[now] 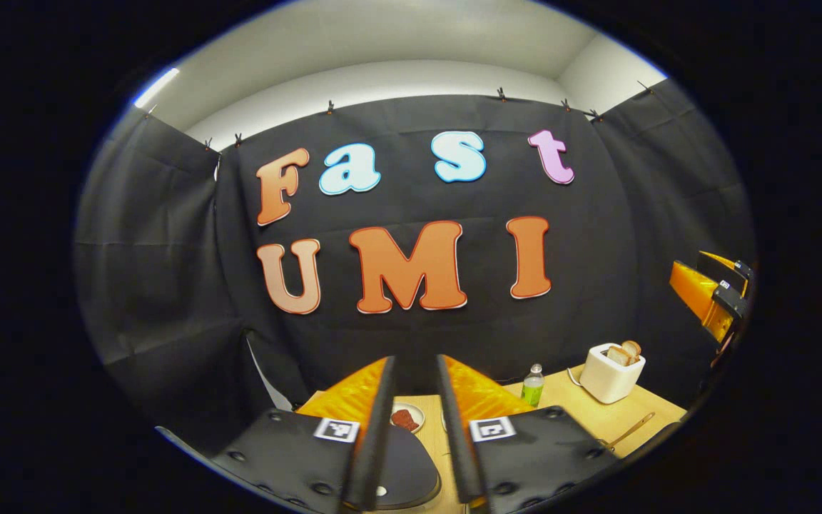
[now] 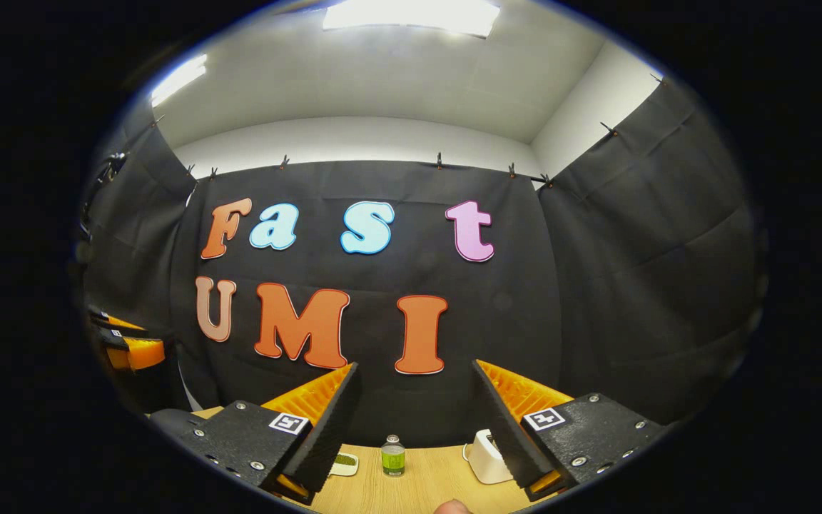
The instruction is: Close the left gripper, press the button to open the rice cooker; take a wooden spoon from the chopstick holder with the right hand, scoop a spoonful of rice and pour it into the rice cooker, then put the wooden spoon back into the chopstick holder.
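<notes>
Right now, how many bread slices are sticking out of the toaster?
2, side by side in the white toaster's top slots: front bread slice, back bread slice. Any lower inside would be hidden.

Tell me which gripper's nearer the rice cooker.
Left. The left gripper hangs just above the rice cooker, its dark top showing between the fingers. The right gripper is off to one side, aimed at the bottle and toaster.

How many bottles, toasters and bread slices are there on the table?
Bottle: 1
Toaster: 1
Bread slices: 2
Total: 4
</notes>
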`<state>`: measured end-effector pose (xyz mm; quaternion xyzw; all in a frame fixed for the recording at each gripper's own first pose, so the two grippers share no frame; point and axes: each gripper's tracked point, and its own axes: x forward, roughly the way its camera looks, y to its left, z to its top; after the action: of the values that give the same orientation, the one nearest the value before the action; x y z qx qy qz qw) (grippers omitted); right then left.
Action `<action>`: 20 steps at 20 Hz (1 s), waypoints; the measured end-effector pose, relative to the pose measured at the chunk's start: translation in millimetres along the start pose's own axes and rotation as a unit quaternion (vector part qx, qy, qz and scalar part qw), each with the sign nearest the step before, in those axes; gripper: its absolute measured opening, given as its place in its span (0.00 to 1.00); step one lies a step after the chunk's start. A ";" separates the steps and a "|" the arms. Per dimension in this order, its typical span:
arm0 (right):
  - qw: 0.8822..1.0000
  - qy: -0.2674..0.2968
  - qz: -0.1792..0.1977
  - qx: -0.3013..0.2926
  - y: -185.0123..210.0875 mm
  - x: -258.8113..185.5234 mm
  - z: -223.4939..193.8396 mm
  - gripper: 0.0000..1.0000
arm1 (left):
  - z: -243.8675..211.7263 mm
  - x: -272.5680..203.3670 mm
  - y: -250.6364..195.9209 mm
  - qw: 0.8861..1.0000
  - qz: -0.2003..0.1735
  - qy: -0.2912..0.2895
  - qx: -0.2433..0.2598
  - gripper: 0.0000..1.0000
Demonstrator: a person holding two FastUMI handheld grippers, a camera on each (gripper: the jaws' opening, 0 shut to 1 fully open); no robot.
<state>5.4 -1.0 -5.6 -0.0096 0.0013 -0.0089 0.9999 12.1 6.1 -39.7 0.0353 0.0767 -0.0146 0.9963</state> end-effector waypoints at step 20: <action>0.994 0.093 -0.044 -0.043 -39.3 -13.3 -62.7 0.94 | -223.7 -11.4 59.1 0.841 0.034 0.503 -0.197 0.10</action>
<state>-8.8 -41.3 -67.5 -0.0519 0.0944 -0.0541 0.9927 -31.1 81.5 -254.4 -0.1562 0.5671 0.0545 0.8069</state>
